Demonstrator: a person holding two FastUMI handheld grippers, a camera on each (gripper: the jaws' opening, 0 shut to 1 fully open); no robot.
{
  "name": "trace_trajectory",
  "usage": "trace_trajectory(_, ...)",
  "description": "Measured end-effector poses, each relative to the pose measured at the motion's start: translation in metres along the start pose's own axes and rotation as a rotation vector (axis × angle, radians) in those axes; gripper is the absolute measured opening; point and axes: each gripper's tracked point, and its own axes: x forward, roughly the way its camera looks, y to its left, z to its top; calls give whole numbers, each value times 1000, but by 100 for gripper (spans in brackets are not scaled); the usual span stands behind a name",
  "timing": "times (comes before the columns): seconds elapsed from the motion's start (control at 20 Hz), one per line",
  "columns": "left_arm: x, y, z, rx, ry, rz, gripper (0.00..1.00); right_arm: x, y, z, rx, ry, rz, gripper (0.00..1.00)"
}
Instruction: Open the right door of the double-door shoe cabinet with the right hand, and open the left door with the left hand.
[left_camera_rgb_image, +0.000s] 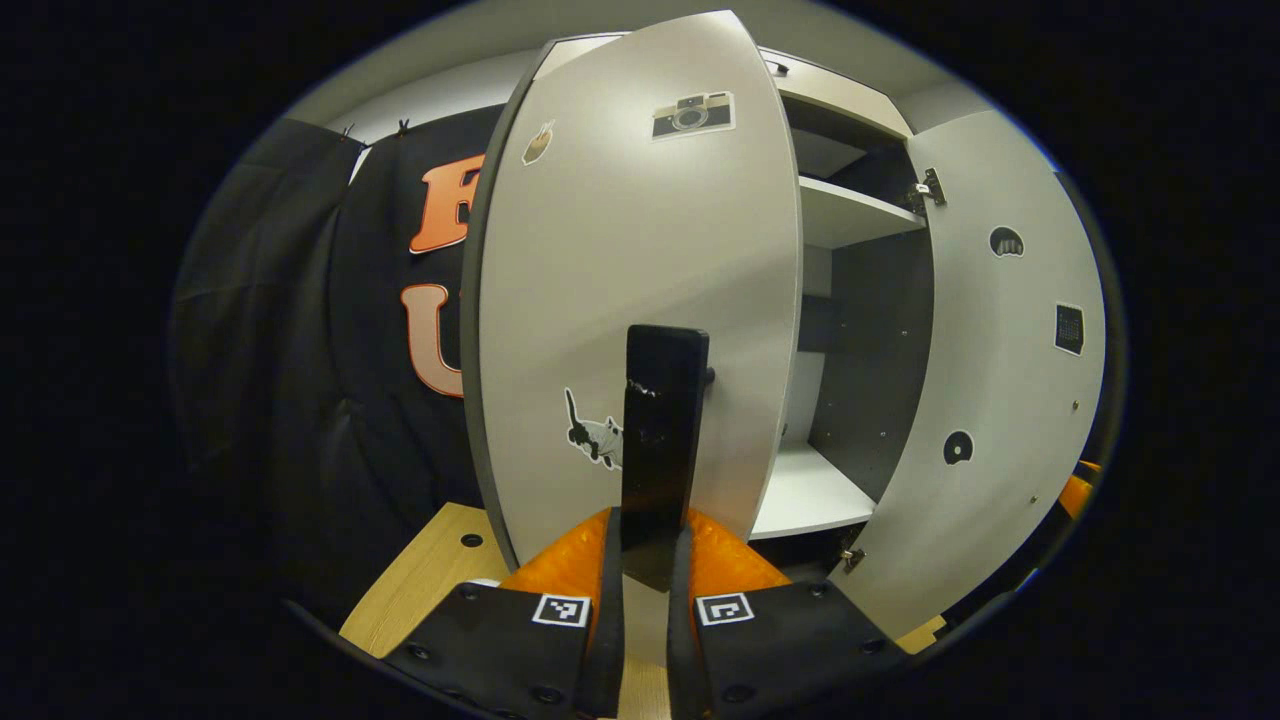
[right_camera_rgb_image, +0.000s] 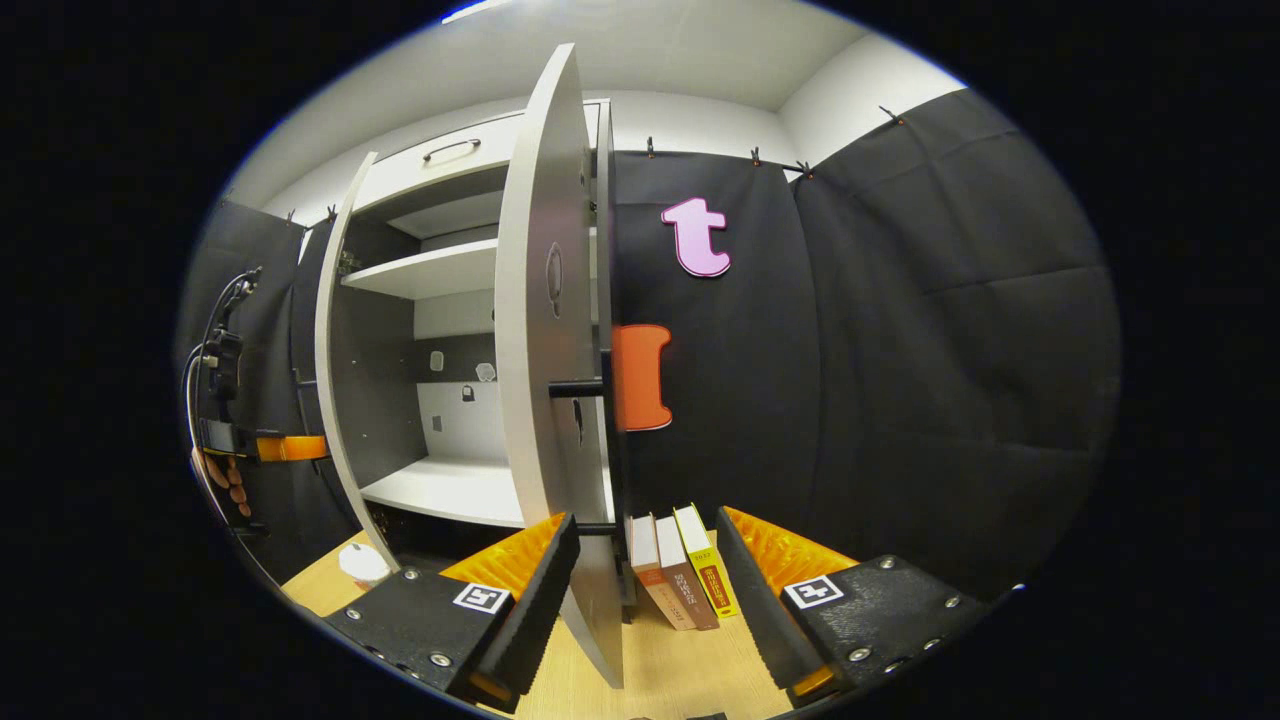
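In the left gripper view the grey left door (left_camera_rgb_image: 640, 260) of the shoe cabinet stands swung open, with stickers on its face. My left gripper (left_camera_rgb_image: 648, 535) is shut on that door's black upright handle (left_camera_rgb_image: 662, 420). The right door (left_camera_rgb_image: 1000, 400) hangs open at the right, and the inner shelves (left_camera_rgb_image: 860, 212) show between the doors. In the right gripper view the right door (right_camera_rgb_image: 540, 330) is seen edge-on with its black handle (right_camera_rgb_image: 580, 388) sticking out. My right gripper (right_camera_rgb_image: 645, 520) is open, its fingers (right_camera_rgb_image: 530, 600) either side of the door's lower edge without pressing on it.
Three books (right_camera_rgb_image: 680, 570) lean against the cabinet's right side on the wooden table (right_camera_rgb_image: 670, 670). A small white object (right_camera_rgb_image: 362, 563) lies at the left of the table. A hand holding the other gripper (right_camera_rgb_image: 235, 445) is at the far left behind the left door (right_camera_rgb_image: 335, 380).
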Motion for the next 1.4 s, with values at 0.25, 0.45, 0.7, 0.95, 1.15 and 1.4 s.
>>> trace_trajectory(0.25, -8, 7, 0, -26, -3, 36, 25, 1, 1, 0, 28, -5, 2, 86)
trace_trajectory(0.45, -10, 10, 0, -36, -21, 59, 18, 2, -2, -1, 20, -2, -7, 86)
trace_trajectory(0.7, -13, 15, 0, -49, -29, 96, 17, 0, 0, 0, 19, -1, -7, 86)
trace_trajectory(0.95, -16, 25, -1, -34, -37, 138, 17, -3, 1, 4, 13, -16, -11, 86)
trace_trajectory(1.15, -19, 45, -3, -23, -38, 217, 17, -5, 2, 7, 4, -23, -16, 86)
trace_trajectory(1.4, -25, 59, 1, -21, -44, 257, 7, -9, 2, 13, -26, -29, -15, 92)
